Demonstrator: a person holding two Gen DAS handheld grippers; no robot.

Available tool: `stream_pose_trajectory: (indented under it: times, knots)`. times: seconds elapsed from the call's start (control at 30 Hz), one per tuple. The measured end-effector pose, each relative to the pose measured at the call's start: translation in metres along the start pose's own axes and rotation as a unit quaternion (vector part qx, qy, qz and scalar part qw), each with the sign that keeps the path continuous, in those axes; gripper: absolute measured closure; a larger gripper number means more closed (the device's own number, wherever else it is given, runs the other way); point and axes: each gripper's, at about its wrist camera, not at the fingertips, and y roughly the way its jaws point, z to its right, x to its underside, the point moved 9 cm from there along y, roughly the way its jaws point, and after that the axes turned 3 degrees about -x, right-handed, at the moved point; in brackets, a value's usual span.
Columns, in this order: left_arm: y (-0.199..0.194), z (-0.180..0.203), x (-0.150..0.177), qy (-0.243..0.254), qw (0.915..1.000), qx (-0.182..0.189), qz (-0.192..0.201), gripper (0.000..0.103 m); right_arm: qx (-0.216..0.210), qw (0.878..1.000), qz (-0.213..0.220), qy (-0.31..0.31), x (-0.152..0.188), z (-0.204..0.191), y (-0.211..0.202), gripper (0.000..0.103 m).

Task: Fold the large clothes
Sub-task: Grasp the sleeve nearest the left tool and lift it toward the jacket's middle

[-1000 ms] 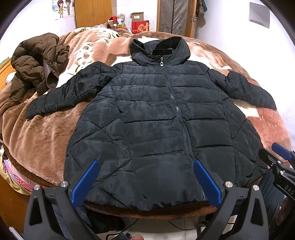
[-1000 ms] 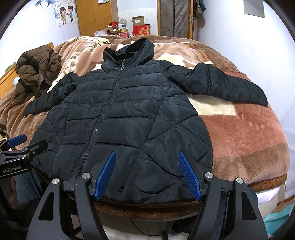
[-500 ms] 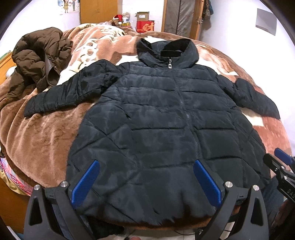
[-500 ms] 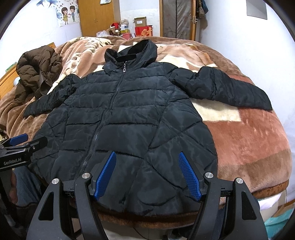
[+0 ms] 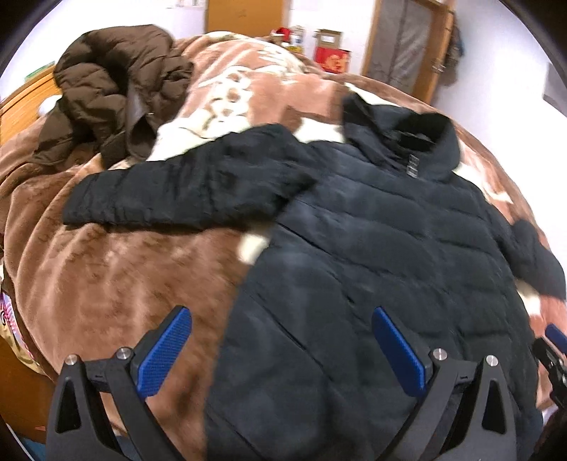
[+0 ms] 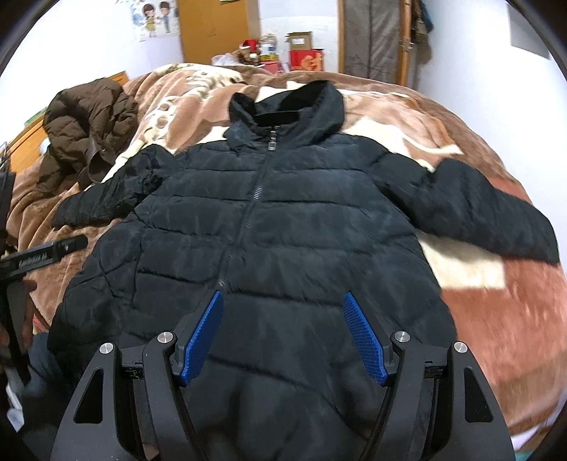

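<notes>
A black quilted puffer jacket with a stand-up collar lies face up and zipped on a bed covered by a plush brown and cream fleece blanket. Its collar points toward the far wall and its hem hangs at the near edge of the bed, closest to me. Both sleeves are spread out to the sides and rest flat on the blanket.

My left gripper is released, its two blue-padded fingers spread wide with nothing between them. It hovers above the near edge, one finger over bare blanket and the other over the lower part of the jacket. From this camera the jacket's sleeve stretches leftward across the blanket, and the picture is somewhat blurred.

My right gripper is also released, its blue pads apart and empty, held over the lower front of the jacket just right of the zip. At the left edge of this view I can see the black body of my other gripper.

A crumpled dark brown puffer coat sits in a heap on the far left part of the bed, near the jacket's sleeve but apart from it. Beyond the bed stand a red cardboard box and a wooden door against a white wall.
</notes>
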Motion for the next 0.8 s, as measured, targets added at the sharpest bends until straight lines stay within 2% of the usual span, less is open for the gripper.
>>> stream_pose_trajectory:
  times: [0.1,0.27,0.33,0.43,0.63,0.8]
  knots:
    - [0.019,-0.033,-0.019,-0.031,0.9994,-0.018,0.002,0.0,-0.006,1.0,-0.004,-0.011,-0.012,-0.008,0.017,0.033]
    - [0.058,-0.084,-0.042,-0.091,0.9958,0.003,-0.011,0.0,-0.009,1.0,-0.013,-0.022,-0.03,-0.014,0.044,0.033]
    - [0.076,-0.108,-0.047,-0.118,0.9928,-0.002,-0.02,0.0,-0.01,1.0,-0.017,-0.024,-0.035,-0.015,0.055,0.033]
    - [0.099,-0.143,-0.054,-0.164,0.9863,-0.006,-0.016,0.0,-0.009,0.999,-0.026,-0.025,-0.038,-0.015,0.069,0.033]
    - [0.147,-0.205,-0.058,-0.248,0.9682,-0.031,-0.013,0.0,-0.001,0.999,-0.047,-0.021,-0.036,-0.008,0.096,0.033]
    - [0.177,-0.242,-0.057,-0.289,0.9557,-0.053,-0.013,0.011,0.009,0.998,-0.058,-0.011,-0.033,0.001,0.111,0.033]
